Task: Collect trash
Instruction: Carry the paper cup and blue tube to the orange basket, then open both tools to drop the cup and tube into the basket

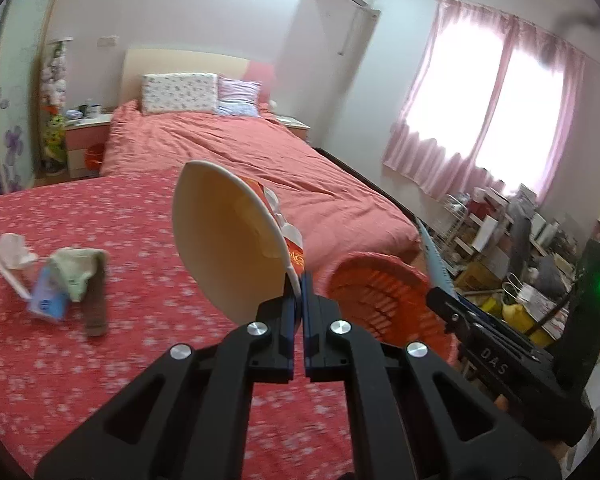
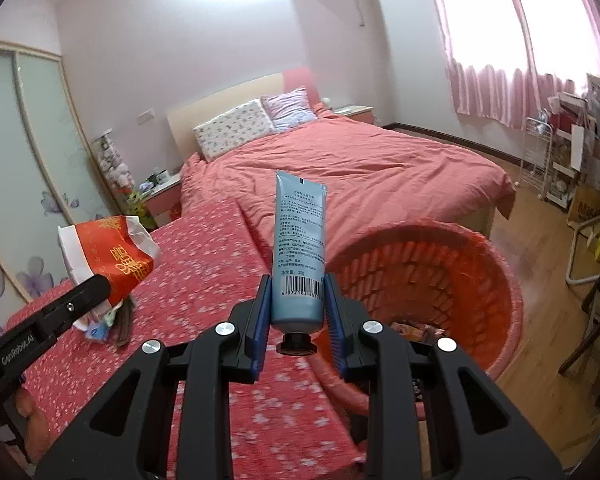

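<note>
basket (image 2: 432,280): 1, orange plastic, mouth tipped toward the cams, sits just off the table's right edge; some wrappers lie inside at the bottom.
table (image 2: 204,272): red flowered cloth; right edge runs along the basket, far edge butts the bed.
left gripper (image 1: 299,292): jaws all but closed, pinching the rim of 1 paper bowl (image 1: 224,240), held on edge left of the basket, w/ red-gold printed outside, cream inside.
right gripper (image 2: 298,300): jaws part open, clamped on 1 blue tube (image 2: 299,248), black cap toward the cam, crimped end up; it hangs over the table edge, just left of the basket rim.
trash on table: 1 small heap well left of the basket — white crumpled tissue (image 1: 12,256), blue packet (image 1: 48,300), green-brown cloth (image 1: 84,280); all touching.
open room: bare cloth between heap and basket; wood floor (image 2: 540,320) right of the basket is free up to the cluttered shelves (image 2: 560,160).
bed (image 1: 236,148): 1, beyond the basket, red cover, 2 pillows (image 1: 180,92) at the head.
blur: cloth near cams is smeared, detail unclear.
</note>
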A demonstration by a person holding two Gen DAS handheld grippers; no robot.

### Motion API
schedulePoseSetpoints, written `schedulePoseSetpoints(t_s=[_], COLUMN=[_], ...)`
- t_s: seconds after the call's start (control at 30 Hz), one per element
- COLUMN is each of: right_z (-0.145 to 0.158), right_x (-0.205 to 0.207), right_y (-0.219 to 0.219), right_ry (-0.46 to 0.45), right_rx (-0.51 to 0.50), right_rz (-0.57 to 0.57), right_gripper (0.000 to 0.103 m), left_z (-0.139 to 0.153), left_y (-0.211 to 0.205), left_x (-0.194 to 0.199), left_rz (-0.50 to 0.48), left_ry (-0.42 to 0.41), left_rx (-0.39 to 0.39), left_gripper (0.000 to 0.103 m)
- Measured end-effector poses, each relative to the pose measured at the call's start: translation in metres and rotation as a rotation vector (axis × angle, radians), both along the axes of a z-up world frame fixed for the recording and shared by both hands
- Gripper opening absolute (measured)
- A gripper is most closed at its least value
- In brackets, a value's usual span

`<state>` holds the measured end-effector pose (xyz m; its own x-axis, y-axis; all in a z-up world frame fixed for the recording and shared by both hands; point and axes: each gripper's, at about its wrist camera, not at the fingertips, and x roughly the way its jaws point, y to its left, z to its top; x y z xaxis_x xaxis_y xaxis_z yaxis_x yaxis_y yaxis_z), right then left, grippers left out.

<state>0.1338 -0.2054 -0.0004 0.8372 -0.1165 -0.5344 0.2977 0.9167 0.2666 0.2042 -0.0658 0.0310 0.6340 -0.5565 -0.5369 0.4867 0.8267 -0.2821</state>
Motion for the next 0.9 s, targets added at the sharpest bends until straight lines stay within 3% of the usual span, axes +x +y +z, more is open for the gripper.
schedulePoseSetpoints(t_s=[0.43,0.73,0.8,0.87,0.9], right_z=[-0.024,-0.039,-0.044,-0.047,-0.049], right_x=[-0.003,0.004,0.006,0.009,0.011], right_y=[-0.069,-0.095,-0.101,-0.104,-0.106], right_ry=[0.016,0.029,0.033,0.043,0.05], right_rx=[0.079,0.136,0.157,0.177,0.183], right_rz=[-0.102,-0.145,-0.145,-0.135,-0.133], right_gripper=[0.026,0.026,0.027,0.027,0.028], left_z=[-0.028,-0.061,-0.067,-0.074,-0.075], left_y=[-0.106,-0.15,-0.155,-0.154,-0.153], left_x=[-0.002,0.009,0.012,0.016,0.016], left_rz=[-0.172,-0.216,-0.205,-0.19,-0.187], left_ry=[0.042,0.1,0.108,0.117,0.116], left_rx=[0.024,0.08,0.098,0.111,0.113], left_gripper=[0.004,0.004,0.015,0.036,0.037])
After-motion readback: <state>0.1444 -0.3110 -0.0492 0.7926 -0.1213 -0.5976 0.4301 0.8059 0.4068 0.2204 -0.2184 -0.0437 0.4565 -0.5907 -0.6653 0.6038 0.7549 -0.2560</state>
